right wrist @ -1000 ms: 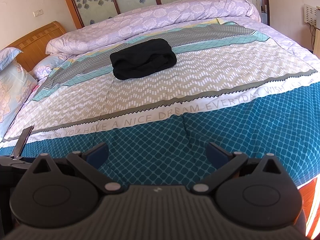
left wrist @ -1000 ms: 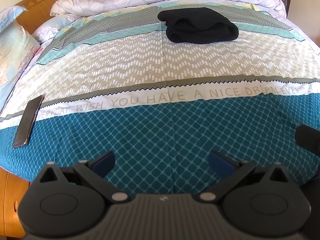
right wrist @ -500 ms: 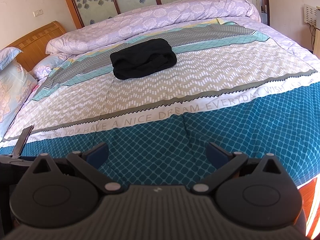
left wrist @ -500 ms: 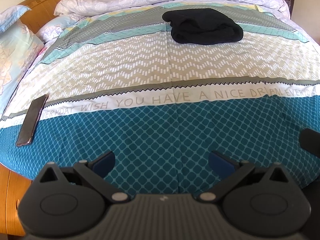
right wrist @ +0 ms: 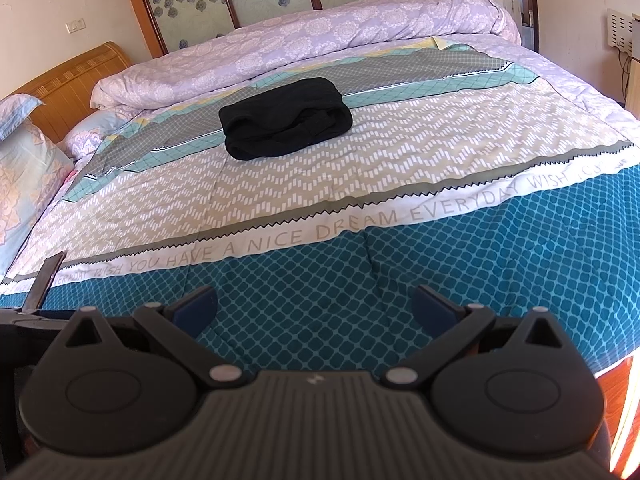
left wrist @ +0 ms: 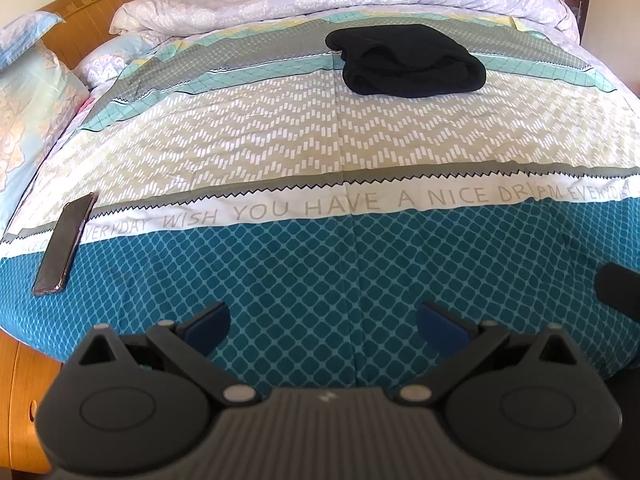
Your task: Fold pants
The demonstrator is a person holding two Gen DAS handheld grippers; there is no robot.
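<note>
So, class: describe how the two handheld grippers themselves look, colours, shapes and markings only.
The left gripper and right gripper look identical: a ribbed dark grey body with a small pale logo, two round black discs, silver pivot pins, angled black arms and blue pads on the fingertips. No cables or sleeves show.

- Bed (left wrist: 320,280): patterned cover spread flat, its teal band just ahead of both tongs.
- Pants (left wrist: 408,60), black, folded in a bundle, lie far ahead of the tongs.
- Phone (left wrist: 66,244) lies flat, ahead-left of the left tongs (left wrist: 322,320).
- Rolled quilt (right wrist: 320,36) lies beyond the pants.
</note>
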